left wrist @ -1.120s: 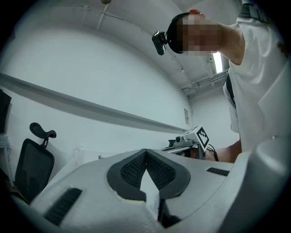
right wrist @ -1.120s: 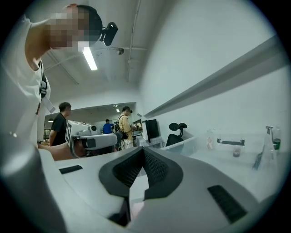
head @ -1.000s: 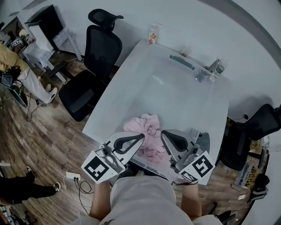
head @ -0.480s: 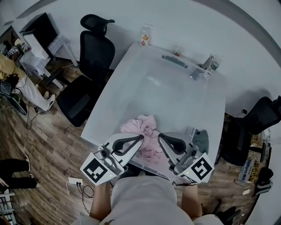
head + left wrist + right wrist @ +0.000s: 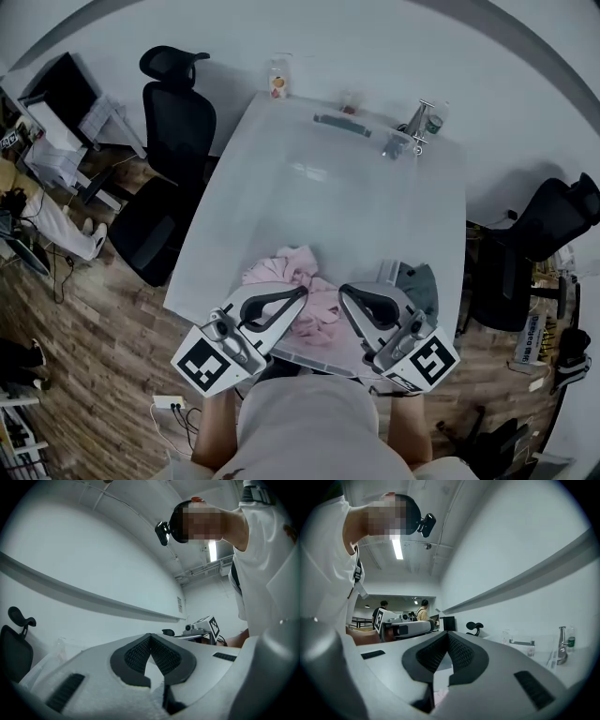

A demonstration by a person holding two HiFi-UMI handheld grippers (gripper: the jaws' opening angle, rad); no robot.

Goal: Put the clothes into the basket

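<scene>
The pink clothes (image 5: 286, 267) lie heaped at the near edge of the counter (image 5: 356, 197), running from far left to near right, between and just beyond both tips. The left tongs (image 5: 302, 292) and right tongs (image 5: 345, 289) are each pressed together and empty. The left looks nearer the heap's bulk. I can make out no basket.

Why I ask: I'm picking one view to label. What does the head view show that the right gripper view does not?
Only the head view: the whole pink clothes heap, a grey cloth to its right, and the wooden floor. Only the right gripper view: a ceiling light and people standing in the background. Both: the right claw and the left claw, each shut and empty, plus the metal tap at the far edge of the white table.
</scene>
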